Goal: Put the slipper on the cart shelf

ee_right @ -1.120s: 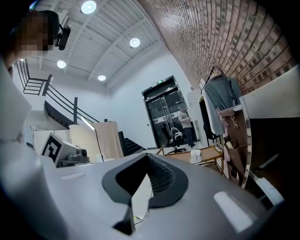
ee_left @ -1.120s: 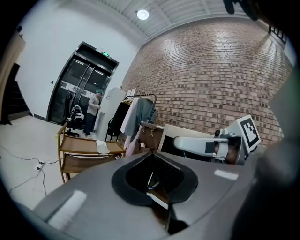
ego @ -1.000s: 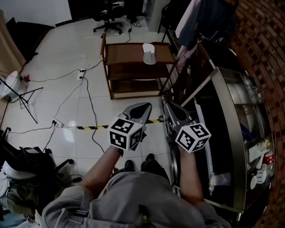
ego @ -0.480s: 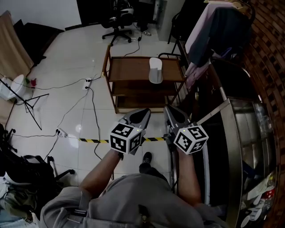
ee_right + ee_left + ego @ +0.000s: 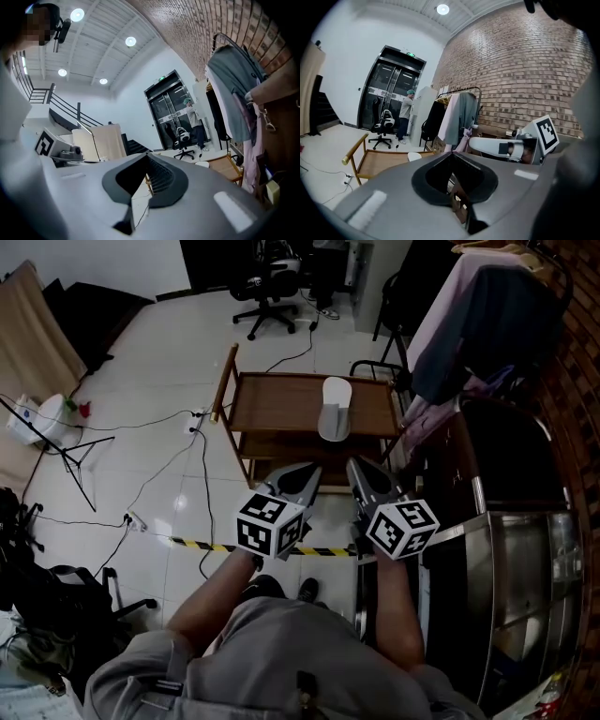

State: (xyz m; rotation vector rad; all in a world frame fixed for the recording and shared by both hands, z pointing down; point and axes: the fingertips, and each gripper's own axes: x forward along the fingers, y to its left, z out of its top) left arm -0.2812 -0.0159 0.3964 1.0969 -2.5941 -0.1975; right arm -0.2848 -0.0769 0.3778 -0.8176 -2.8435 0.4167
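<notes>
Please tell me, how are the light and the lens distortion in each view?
Head view: dim, with bent edges, yet the slipper on the cart is sharp. Left gripper view: strong fisheye, black corners, a glaring ceiling lamp. Right gripper view: the same fisheye, several bright ceiling lamps.

No text, brand or number is legible anywhere. A small green sign (image 5: 408, 54) glows above the dark glass doors (image 5: 388, 96), too small to read. The black-and-white square markers (image 5: 270, 524) on the cubes are patterns, not letters.
</notes>
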